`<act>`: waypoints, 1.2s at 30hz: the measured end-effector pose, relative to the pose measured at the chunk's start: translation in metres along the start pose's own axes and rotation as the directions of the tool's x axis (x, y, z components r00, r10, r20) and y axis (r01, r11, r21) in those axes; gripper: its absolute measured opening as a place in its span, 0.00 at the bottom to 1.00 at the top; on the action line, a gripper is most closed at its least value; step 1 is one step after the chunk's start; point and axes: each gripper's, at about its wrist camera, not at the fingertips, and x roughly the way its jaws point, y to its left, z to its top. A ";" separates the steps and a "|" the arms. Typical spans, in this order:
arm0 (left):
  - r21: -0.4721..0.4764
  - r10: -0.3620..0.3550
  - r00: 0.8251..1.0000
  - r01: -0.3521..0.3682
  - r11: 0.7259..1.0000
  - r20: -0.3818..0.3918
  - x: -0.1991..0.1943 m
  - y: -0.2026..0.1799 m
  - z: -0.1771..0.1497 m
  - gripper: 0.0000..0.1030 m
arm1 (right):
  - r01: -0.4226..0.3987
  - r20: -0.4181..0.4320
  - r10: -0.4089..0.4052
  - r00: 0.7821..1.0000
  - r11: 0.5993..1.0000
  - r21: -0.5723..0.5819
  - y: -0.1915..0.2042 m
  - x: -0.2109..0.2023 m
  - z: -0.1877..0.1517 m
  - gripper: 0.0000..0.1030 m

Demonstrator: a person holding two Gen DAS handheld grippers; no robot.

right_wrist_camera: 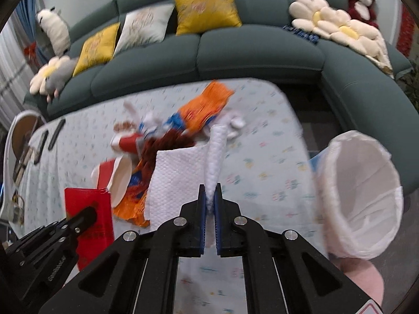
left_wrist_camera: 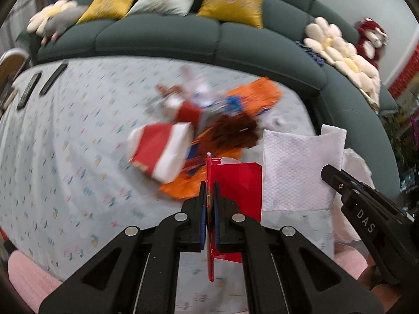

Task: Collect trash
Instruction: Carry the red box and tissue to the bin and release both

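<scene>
My left gripper (left_wrist_camera: 209, 191) is shut on a flat red packet (left_wrist_camera: 235, 183) and holds it above the table; the packet also shows in the right wrist view (right_wrist_camera: 89, 209). My right gripper (right_wrist_camera: 209, 193) is shut on a white paper towel (right_wrist_camera: 180, 178), which also shows in the left wrist view (left_wrist_camera: 298, 167). A pile of trash lies mid-table: an orange snack bag (right_wrist_camera: 201, 110), a red-and-white paper box (left_wrist_camera: 162, 149), brown wrappers (left_wrist_camera: 233, 130). A bin lined with a white bag (right_wrist_camera: 364, 196) stands at the table's right edge, beside the right gripper.
The table wears a pale patterned cloth (left_wrist_camera: 65, 136). Two dark remotes (left_wrist_camera: 39, 86) lie at its far left. A green sofa (right_wrist_camera: 235, 49) with yellow and white cushions curves behind and to the right. Pink stools (left_wrist_camera: 28, 274) stand at the near edge.
</scene>
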 end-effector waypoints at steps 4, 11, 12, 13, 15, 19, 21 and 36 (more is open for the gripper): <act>0.068 -0.047 0.998 0.044 0.997 0.033 -0.010 -0.045 0.011 0.04 | 0.016 0.061 -0.018 0.998 0.999 0.035 -0.027 -0.026 0.011 0.05; 0.183 -0.125 0.990 0.111 0.977 0.069 -0.022 -0.122 0.019 0.04 | 0.055 0.136 -0.068 0.988 0.994 0.100 -0.086 -0.060 0.018 0.05; 0.197 -0.133 0.989 0.118 0.973 0.068 -0.022 -0.132 0.019 0.04 | 0.061 0.143 -0.077 0.987 0.992 0.112 -0.096 -0.064 0.019 0.05; 0.212 -0.146 0.987 0.129 0.969 0.066 -0.022 -0.145 0.020 0.04 | 0.068 0.151 -0.087 0.985 0.990 0.126 -0.106 -0.068 0.020 0.05; 0.233 -0.167 0.984 0.150 0.961 0.057 -0.020 -0.167 0.020 0.04 | 0.082 0.166 -0.107 0.980 0.985 0.152 -0.124 -0.074 0.021 0.05; 0.246 -0.208 0.978 0.193 0.950 0.033 -0.013 -0.198 0.019 0.04 | 0.111 0.184 -0.147 0.972 0.975 0.191 -0.158 -0.086 0.022 0.05; 0.257 -0.222 0.975 0.209 0.944 0.022 -0.010 -0.212 0.019 0.04 | 0.127 0.189 -0.169 0.967 0.969 0.213 -0.178 -0.090 0.021 0.05; 0.393 -0.282 0.958 0.276 0.877 -0.043 0.020 -0.306 0.008 0.05 | 0.207 0.156 -0.266 0.951 0.925 0.319 -0.261 -0.085 0.011 0.05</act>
